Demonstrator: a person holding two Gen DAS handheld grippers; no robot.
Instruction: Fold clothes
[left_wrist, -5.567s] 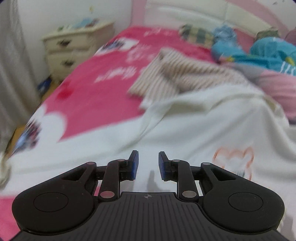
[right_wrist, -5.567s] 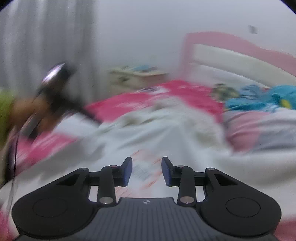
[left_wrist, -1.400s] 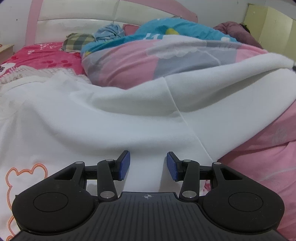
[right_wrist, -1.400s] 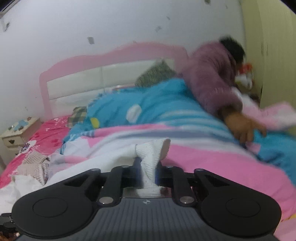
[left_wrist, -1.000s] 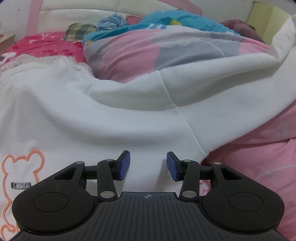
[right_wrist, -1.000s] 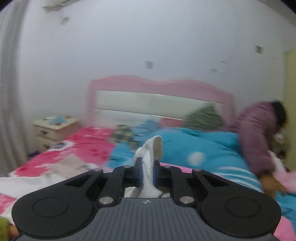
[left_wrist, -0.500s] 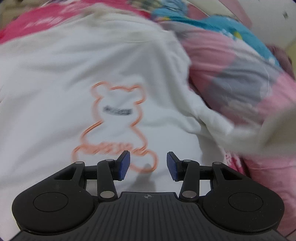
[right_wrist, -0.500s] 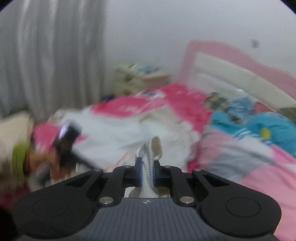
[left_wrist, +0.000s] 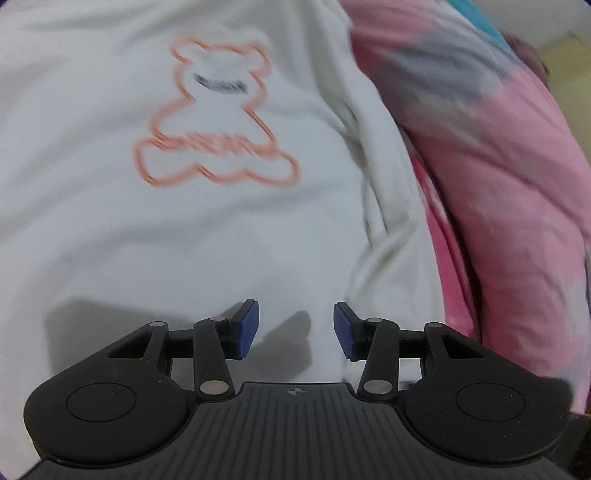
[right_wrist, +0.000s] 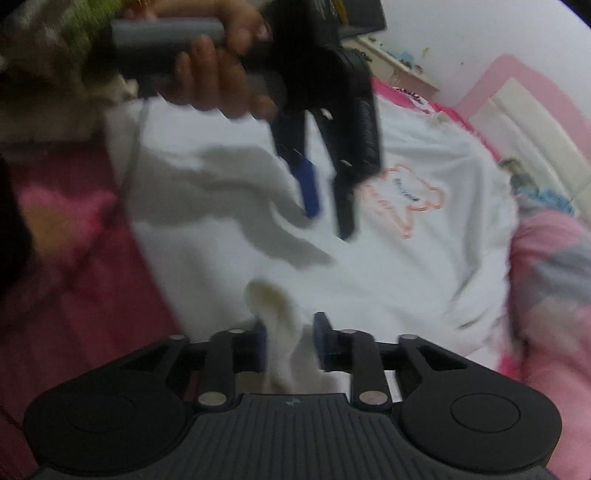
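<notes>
While its blue-padded jaws stand spread above the fabric, the left gripper (left_wrist: 296, 328) hovers over a white sweatshirt (left_wrist: 110, 221) spread on the bed (right_wrist: 85, 258), below the orange bear outline (left_wrist: 218, 118) printed on the garment. The right gripper (right_wrist: 290, 341) has a ribbed white cuff (right_wrist: 280, 332) between its partly parted jaws near the sweatshirt's lower edge; whether the pads pinch it cannot be told. A pink quilt (left_wrist: 509, 184) lies against the garment's right side, and a hand (right_wrist: 218, 77) grips the left tool's handle.
</notes>
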